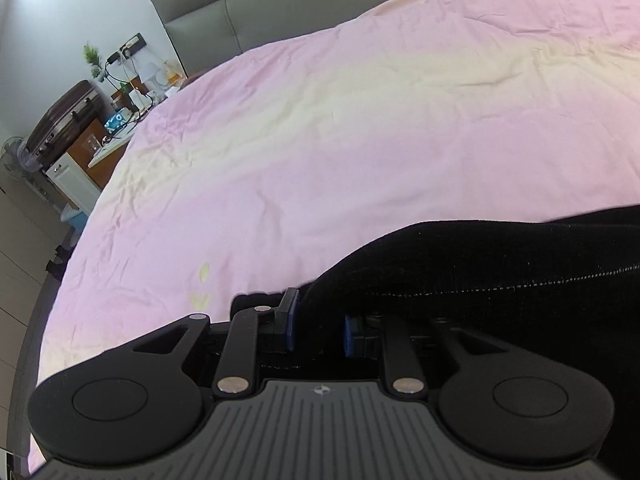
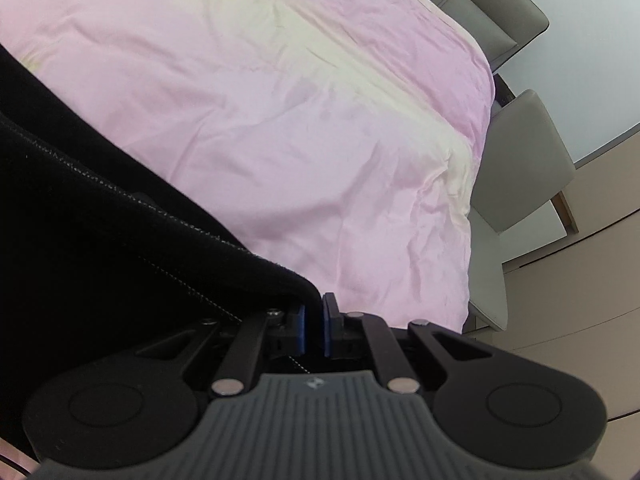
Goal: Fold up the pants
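Left gripper and right gripper each pinch black pants — pale-stitched, stretched between.

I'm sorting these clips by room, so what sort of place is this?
Most likely a home bedroom: a bed with a pink sheet and padded grey headboard, plus a cluttered bedside cabinet and a suitcase by the wall.

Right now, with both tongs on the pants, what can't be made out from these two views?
- Left wrist view: the pants run off the right edge; their full shape and any fold are unseen.
- Right wrist view: the pants leave the left edge; the left tongs are out of view.
- Both views: each tool's body hides the bed just below it.
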Available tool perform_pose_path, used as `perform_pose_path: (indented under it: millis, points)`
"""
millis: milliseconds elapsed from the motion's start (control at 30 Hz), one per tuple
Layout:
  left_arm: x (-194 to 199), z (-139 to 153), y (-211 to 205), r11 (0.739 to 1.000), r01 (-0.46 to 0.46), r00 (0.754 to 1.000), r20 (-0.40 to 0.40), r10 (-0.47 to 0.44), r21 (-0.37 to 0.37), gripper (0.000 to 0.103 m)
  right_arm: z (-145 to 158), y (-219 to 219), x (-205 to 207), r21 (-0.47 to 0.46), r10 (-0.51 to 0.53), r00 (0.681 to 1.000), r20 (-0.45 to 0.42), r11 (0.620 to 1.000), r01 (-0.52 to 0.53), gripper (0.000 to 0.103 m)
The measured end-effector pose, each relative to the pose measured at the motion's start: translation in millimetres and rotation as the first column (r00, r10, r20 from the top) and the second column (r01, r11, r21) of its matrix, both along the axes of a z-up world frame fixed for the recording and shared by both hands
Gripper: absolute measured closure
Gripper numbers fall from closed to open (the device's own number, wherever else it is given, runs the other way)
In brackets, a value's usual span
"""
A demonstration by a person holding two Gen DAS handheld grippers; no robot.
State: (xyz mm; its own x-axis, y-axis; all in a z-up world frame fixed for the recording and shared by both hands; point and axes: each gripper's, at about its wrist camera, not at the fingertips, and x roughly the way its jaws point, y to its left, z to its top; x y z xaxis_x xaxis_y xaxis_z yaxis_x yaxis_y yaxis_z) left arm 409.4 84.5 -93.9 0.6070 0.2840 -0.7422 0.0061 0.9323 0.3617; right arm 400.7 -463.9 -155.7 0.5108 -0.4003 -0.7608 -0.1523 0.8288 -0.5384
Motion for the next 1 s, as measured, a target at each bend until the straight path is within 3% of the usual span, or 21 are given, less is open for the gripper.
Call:
perform_pose_path:
  millis: [100,200,400,500,667,733,833,900,1000]
  points:
    - [24,-8,-2,1.0,-0.024,1.0,-0.021,0.024,0.003,0.079,2,0,18,0.025,-0.046,0.999,0.016,0.999,0.045,0.102]
    - [48,-30,-2,0.999,-0.046,0.997,-0.069,0.046,0.006,0.078,-15,4,40,0.006,-0.065,0.998,-0.016,0.998,0.065,0.102]
    - [58,-57,-13,0.995,0.015,0.992,-0.13,-0.002,0.1,0.072,-47,11,54,-0.038,-0.064,0.994,-0.093,0.997,0.06,0.099]
    - [60,-44,-3,1.0,-0.009,0.99,-0.144,0.012,0.019,0.071,-43,9,54,-0.023,-0.08,0.993,-0.089,0.997,0.078,0.092]
    - [61,-12,14,0.985,-0.084,0.979,-0.199,0.053,-0.149,0.07,-26,5,49,-0.02,-0.095,0.994,-0.061,0.995,0.094,0.053]
    - [66,-4,25,0.966,-0.137,0.961,-0.265,0.076,-0.221,0.069,-20,5,46,-0.018,-0.098,0.994,-0.058,0.995,0.097,0.045]
    - [72,3,39,0.916,-0.261,0.919,-0.368,0.139,-0.305,0.068,-10,4,38,-0.014,-0.108,0.993,-0.047,0.994,0.107,0.038]
    - [68,11,34,0.919,-0.263,0.912,-0.386,0.138,-0.293,0.068,-4,6,31,0.0,-0.108,0.993,-0.043,0.994,0.109,0.037]
    - [59,29,23,0.941,-0.212,0.932,-0.345,0.113,-0.264,0.067,4,11,17,0.014,-0.095,0.994,-0.048,0.995,0.095,0.033]
